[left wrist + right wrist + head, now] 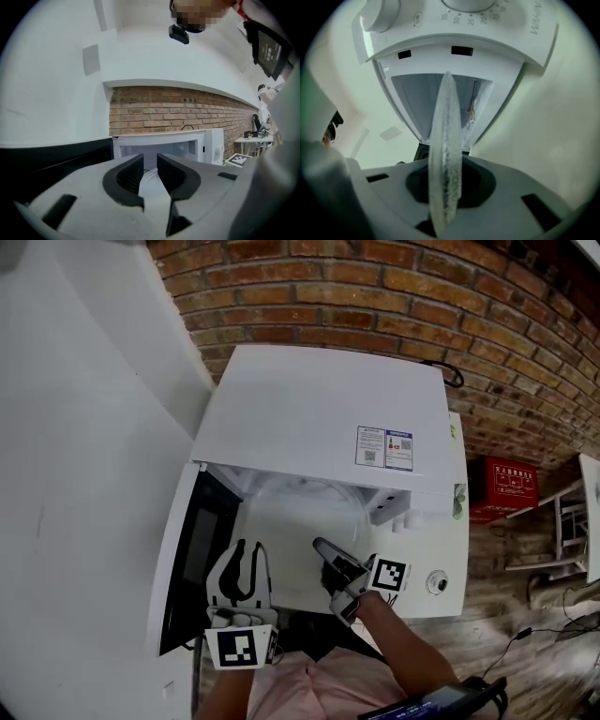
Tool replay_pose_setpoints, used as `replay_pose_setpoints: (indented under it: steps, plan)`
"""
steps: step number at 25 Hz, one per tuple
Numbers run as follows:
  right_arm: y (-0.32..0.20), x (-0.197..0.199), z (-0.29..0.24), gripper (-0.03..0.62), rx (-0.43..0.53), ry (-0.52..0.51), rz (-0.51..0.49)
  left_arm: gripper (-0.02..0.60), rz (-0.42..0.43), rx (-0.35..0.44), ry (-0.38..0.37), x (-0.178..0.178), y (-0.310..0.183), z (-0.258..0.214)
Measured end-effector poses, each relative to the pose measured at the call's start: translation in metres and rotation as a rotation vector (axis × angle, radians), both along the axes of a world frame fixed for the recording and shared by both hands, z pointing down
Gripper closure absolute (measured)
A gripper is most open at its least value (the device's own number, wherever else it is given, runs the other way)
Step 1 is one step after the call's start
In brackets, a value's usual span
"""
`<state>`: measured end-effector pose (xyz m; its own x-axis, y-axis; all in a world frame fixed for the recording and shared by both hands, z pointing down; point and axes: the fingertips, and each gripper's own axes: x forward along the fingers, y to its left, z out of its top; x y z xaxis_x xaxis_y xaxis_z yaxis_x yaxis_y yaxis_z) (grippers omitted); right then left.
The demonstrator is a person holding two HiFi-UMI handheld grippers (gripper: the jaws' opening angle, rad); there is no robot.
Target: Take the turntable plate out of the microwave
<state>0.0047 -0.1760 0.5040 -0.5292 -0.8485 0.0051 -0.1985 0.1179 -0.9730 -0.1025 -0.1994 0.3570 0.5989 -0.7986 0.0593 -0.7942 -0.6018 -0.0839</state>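
With the right gripper point(445, 187), jaws clenched, pinching only the 5 o'clock rim of the turntable plate point(446, 122) at the mouth of the microwave point(319, 418), and the left gripper point(150, 163) at 7 o'clock with jaws released and empty, the glass could pivot and slip free.

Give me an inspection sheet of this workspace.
Surface: support under the microwave hidden; wood floor at right.
Job's things: microwave door open; glass turntable plate at the open cavity, seen edge-on.
Clutter: red box by the wall.
Grippers: right gripper shut on the plate's rim; left gripper open, empty.
Cables: black cable behind the microwave; thin cables on the floor.
Surroundings: brick wall, white wall.
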Motion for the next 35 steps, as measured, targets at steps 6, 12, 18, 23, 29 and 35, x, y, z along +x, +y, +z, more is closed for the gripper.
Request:
replay_pose_setpoints:
  steps: [6,12,18,23,29,35]
  plan:
    - [0.029,-0.01,0.005,0.563,-0.001,-0.001,-0.02,0.489,-0.017,-0.017,0.004,-0.017,0.025,0.003]
    - [0.055,-0.016,0.027,0.563,-0.019,-0.012,-0.051,0.491,-0.023,-0.023,0.0,-0.024,0.038,0.014]
    - [0.063,-0.017,0.041,0.563,-0.038,-0.025,-0.058,0.491,-0.031,-0.057,-0.022,-0.029,0.042,0.032]
    - [0.062,-0.015,0.04,0.563,-0.032,-0.06,-0.046,0.491,-0.03,-0.057,-0.031,-0.028,0.033,0.035]
    - [0.063,-0.016,0.041,0.563,-0.035,-0.059,-0.063,0.491,-0.028,-0.06,-0.04,-0.025,0.029,0.039]
    - [0.064,-0.017,0.042,0.565,-0.041,-0.062,-0.067,0.491,-0.019,-0.061,-0.045,-0.02,0.031,0.04]
